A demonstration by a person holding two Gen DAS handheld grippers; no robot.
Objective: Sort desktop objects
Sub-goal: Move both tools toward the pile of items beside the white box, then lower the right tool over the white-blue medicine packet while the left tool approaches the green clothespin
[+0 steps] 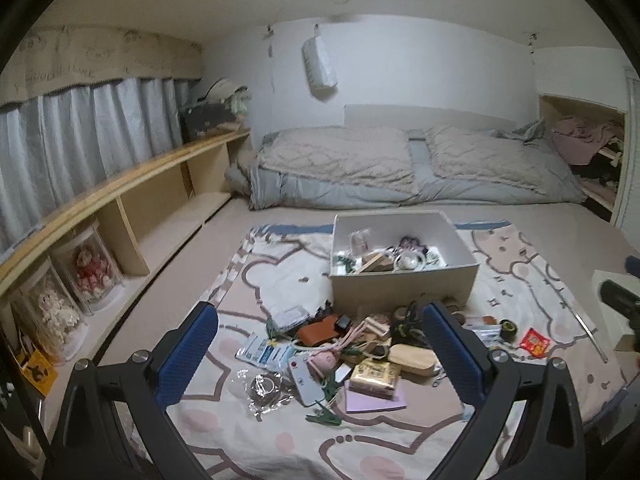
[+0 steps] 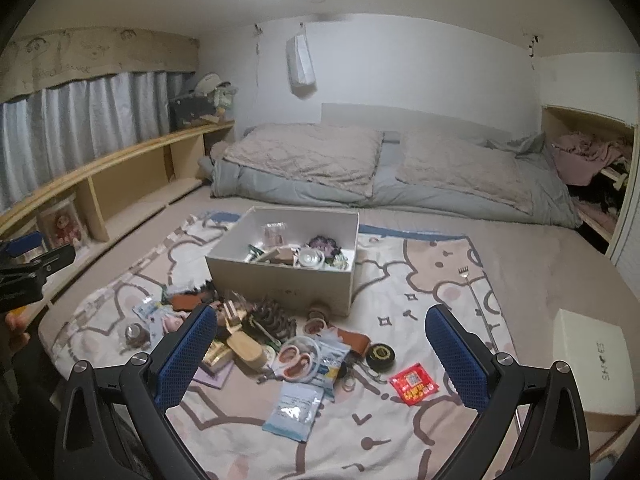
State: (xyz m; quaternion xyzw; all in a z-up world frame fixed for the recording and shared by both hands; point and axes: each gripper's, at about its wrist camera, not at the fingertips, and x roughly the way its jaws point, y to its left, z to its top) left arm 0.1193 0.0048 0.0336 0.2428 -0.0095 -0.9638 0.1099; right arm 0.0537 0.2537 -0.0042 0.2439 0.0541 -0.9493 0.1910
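Observation:
A heap of small objects lies on a patterned blanket (image 1: 280,268) in front of an open white box (image 1: 404,284) that holds several items. In the heap I see a brown leather pouch (image 1: 320,330), a gold packet (image 1: 374,374), a wooden case (image 1: 412,356), a purple notepad (image 1: 374,402) and a red sachet (image 1: 534,342). My left gripper (image 1: 320,316) is open and empty above the heap. My right gripper (image 2: 320,316) is open and empty above the heap's right side, near a blue-white packet (image 2: 294,406), the red sachet (image 2: 414,384) and a round black tin (image 2: 382,356). The box also shows in the right wrist view (image 2: 280,276).
Folded grey bedding (image 1: 400,168) lies behind the box. A wooden shelf (image 1: 120,196) with doll jars (image 1: 90,268) runs along the left. A white shoe-box lid (image 2: 592,364) lies at the right. A long metal fork (image 2: 476,304) lies on the blanket.

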